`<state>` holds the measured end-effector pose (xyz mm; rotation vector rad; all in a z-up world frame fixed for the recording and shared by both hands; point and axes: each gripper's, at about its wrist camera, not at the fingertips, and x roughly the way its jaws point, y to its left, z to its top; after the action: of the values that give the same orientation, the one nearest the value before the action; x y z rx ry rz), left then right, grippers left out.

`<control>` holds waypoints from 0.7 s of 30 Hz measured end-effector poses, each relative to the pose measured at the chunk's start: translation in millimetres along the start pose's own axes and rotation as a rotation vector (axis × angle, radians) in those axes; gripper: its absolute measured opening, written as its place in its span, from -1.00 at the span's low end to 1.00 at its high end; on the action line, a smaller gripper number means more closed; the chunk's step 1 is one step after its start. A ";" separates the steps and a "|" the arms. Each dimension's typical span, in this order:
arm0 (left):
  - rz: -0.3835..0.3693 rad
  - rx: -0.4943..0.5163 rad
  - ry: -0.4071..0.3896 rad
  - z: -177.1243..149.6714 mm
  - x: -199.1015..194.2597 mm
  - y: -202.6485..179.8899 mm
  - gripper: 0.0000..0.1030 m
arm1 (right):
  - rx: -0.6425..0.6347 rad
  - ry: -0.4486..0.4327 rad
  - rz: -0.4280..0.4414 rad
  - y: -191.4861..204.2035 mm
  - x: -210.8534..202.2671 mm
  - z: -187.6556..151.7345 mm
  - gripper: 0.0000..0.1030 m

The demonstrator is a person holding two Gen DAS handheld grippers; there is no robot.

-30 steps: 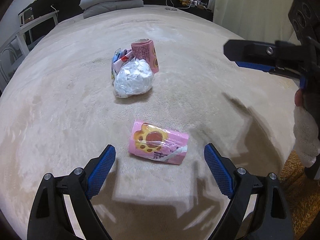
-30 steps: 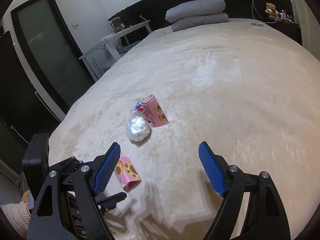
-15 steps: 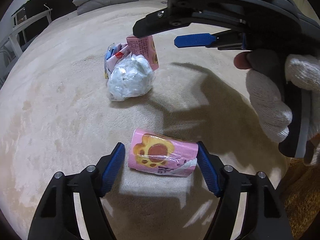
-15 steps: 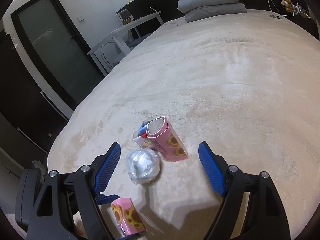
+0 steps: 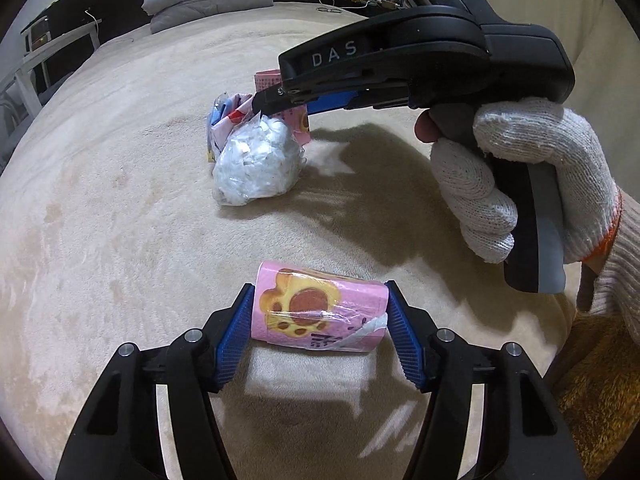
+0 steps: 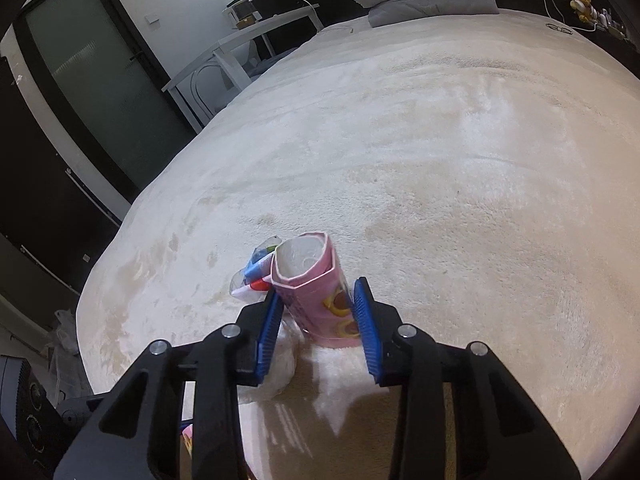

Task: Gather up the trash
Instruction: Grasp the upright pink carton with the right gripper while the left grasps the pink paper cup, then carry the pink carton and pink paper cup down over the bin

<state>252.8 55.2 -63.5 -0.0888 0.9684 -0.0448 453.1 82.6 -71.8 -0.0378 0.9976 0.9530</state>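
The flat pink carton [image 5: 320, 312] lies on its side on the near part of the cream blanket [image 5: 120, 240], and the left gripper [image 5: 320, 320] has its two blue pads touching the short ends of it, so it is closed on this carton, which seems to rest on the blanket, not yet lifted. The carton is soft and partly wrapped in loose clear film, so I think it can buckle or slip out when it is raised, because the pads hold only the ends. Farther away, the standing pink carton [image 6: 316, 288] is open at the top and leans a little; the right gripper [image 6: 318, 320] has its pads on both sides of it, touching or almost touching, and I judge it is gripping this carton. Because it is empty and thin, a hard squeeze can crush it, and a weak squeeze can let it tip. Just beside it, on the left, are the crumpled clear bag [image 5: 258, 160] and a small colourful wrapper [image 6: 256, 272]; the left pad of the right gripper is very near to them and may drag or push them when it lifts. The soft blanket can also catch the lower tips of the fingers.
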 end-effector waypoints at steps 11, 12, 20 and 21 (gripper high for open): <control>-0.001 -0.027 -0.049 -11.8 -19.7 3.3 0.21 | 0.017 -0.047 -0.007 0.3 -24.5 -4.2 -0.37; -0.002 -0.031 -0.055 -12.5 -21.7 3.7 0.21 | 0.021 -0.053 -0.008 0.1 -27.8 -5.0 -0.37; -0.003 -0.069 -0.105 -23.9 -38.4 6.3 0.21 | 0.040 -0.079 -0.030 0.6 -54.0 -20.0 -0.37; -0.004 -0.073 -0.113 -25.2 -41.9 5.7 0.21 | 0.043 -0.079 -0.035 1.1 -57.4 -22.7 -0.37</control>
<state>208.3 62.8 -43.9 -0.1589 0.8567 -0.0078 425.6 35.5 -42.9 0.0176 0.9416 0.8943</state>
